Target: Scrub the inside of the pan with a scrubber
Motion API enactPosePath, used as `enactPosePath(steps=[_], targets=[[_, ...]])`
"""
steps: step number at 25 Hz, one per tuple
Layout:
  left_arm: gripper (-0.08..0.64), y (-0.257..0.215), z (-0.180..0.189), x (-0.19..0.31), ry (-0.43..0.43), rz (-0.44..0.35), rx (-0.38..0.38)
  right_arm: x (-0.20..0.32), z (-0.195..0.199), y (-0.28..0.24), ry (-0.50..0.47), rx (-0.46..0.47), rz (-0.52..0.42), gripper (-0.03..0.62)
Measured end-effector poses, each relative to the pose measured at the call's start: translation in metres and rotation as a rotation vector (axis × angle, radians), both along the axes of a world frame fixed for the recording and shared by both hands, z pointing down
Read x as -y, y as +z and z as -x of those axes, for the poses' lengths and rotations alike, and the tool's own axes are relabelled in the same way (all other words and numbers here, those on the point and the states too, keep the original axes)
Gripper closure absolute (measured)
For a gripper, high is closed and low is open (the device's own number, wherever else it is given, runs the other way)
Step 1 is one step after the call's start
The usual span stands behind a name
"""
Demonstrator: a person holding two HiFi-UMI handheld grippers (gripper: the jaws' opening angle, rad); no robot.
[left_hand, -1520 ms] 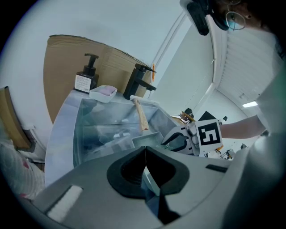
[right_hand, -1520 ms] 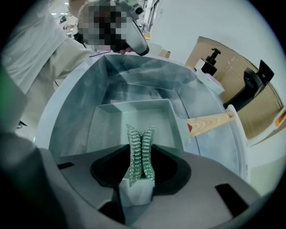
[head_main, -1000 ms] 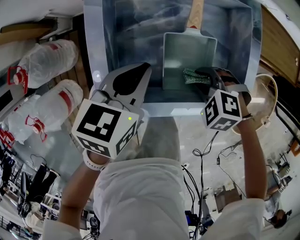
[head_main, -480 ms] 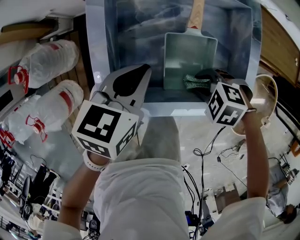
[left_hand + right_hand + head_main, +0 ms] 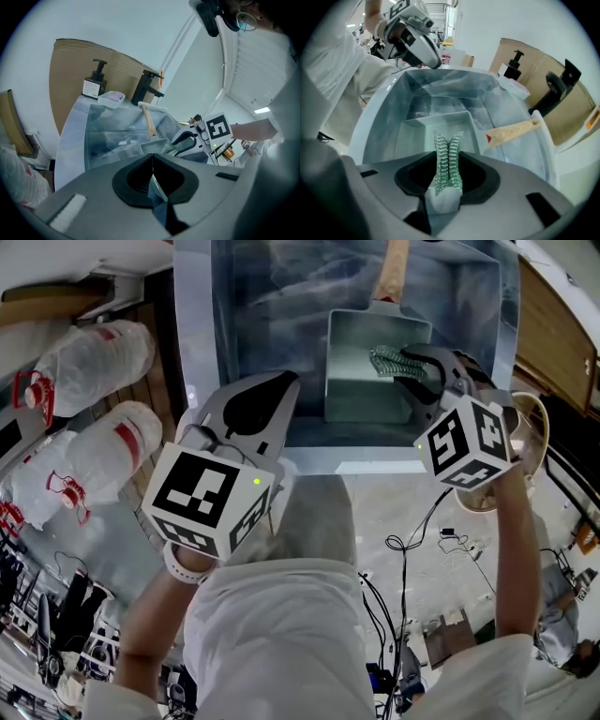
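Scrubbing step in hand. The rectangular grey metal pan point(image 5: 361, 381) lies flat in the steel sink basin point(image 5: 192, 324). Its pale wooden handle point(image 5: 392, 268) points to the far side.

Right gripper point(image 5: 405, 364): clamped on the green mesh scrubber point(image 5: 386, 362), which sticks out past the jaw tips. Scrubber sits over the far-right part of the pan's inside, close to the right wall. The right gripper view looks down the scrubber point(image 5: 447, 159) onto the pan floor point(image 5: 417, 136). Cannot tell whether the mesh is pressing on the metal or just above it.

Left gripper point(image 5: 286, 381): jaws together, nothing between them. It hovers over the sink's near-left corner, apart from the pan, and is not steadying it.

At the far edge of the sink are a dark pump bottle point(image 5: 513, 65) and a black tap point(image 5: 558, 86), both clear of the work.

Judgement: mid-scrub, only part of the floor likely covered. The next move calls for downward pressure and strokes toward the left and near walls, then into the corners. The pan lies loose and could slide under a hard push, so bracing the handle with the free gripper would help.
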State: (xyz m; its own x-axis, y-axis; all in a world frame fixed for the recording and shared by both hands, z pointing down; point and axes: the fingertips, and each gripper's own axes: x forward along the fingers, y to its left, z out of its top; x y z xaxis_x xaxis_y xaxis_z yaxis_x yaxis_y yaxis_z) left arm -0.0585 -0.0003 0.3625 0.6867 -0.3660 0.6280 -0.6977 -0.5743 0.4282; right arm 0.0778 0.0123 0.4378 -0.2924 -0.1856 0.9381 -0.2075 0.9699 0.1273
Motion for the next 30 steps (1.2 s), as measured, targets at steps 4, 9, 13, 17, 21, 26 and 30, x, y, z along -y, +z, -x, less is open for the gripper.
enactPosePath(steps=[4,9,13,17,21,26,30], targets=[[0.554,0.000,0.002,0.002,-0.006,0.000,0.001,0.029,-0.002,0.000,0.003,-0.059,-0.192,0.463],[0.554,0.001,0.005,0.006,-0.015,0.001,-0.001,0.041,-0.001,0.005,0.015,-0.127,-0.342,0.463],[0.554,0.003,0.005,0.007,-0.018,0.008,0.001,0.039,-0.006,0.013,0.050,-0.197,-0.407,0.464],[0.554,0.004,0.005,0.010,-0.016,0.009,0.002,0.039,-0.008,0.016,0.049,-0.207,-0.410,0.465],[0.554,0.005,0.005,0.011,-0.015,0.009,0.006,0.036,-0.006,0.018,0.057,-0.169,-0.282,0.466],[0.554,0.004,0.000,0.011,-0.010,0.014,-0.002,0.014,-0.002,0.024,0.036,-0.134,-0.107,0.469],[0.554,0.005,-0.001,0.011,-0.009,0.016,-0.003,-0.015,0.004,0.029,0.007,-0.113,0.047,0.469]])
